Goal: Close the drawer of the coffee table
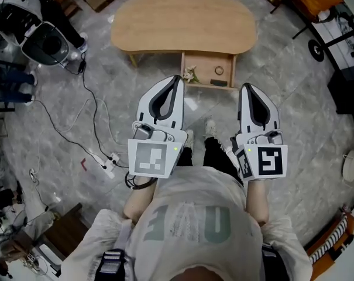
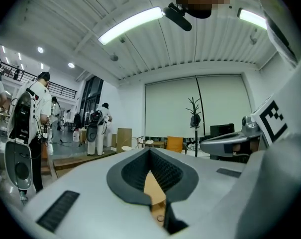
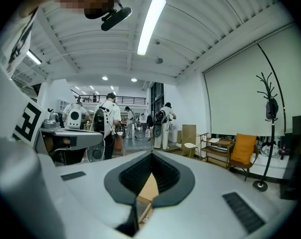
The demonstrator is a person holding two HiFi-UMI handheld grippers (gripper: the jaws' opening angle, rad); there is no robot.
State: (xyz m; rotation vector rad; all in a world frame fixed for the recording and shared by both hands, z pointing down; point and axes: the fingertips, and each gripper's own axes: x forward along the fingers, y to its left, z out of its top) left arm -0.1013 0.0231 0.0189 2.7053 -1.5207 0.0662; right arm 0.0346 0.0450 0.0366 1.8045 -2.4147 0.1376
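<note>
**Marble floor point(image 1: 294, 127), drawer point(image 1: 203, 63) open**

Coffee table point(image 1: 182, 22) sits far; drawer juts near, toward the person. Left gripper point(image 1: 178, 79) and right gripper point(image 1: 247, 86) both clenched, empty (nothing between jaws). Risk: one-sided push skews the drawer; flower point(image 1: 191, 75) at its left corner may get pinched. Open floor ahead; cables point(image 1: 95, 122) left.

overhead onto coffee table point(image 1: 182, 25); gripper views level

Wore off-white T-shirt point(image 1: 188, 230) w/ faded green print, black trousers point(image 1: 215, 157), white shoes point(image 1: 210, 126). Bore white shells w/ dark pad linings on L gripper point(image 1: 177, 79) & R gripper point(image 1: 247, 88); b/w marker cube point(image 1: 151, 158) & green LED point(image 1: 175, 148) on each.
</note>
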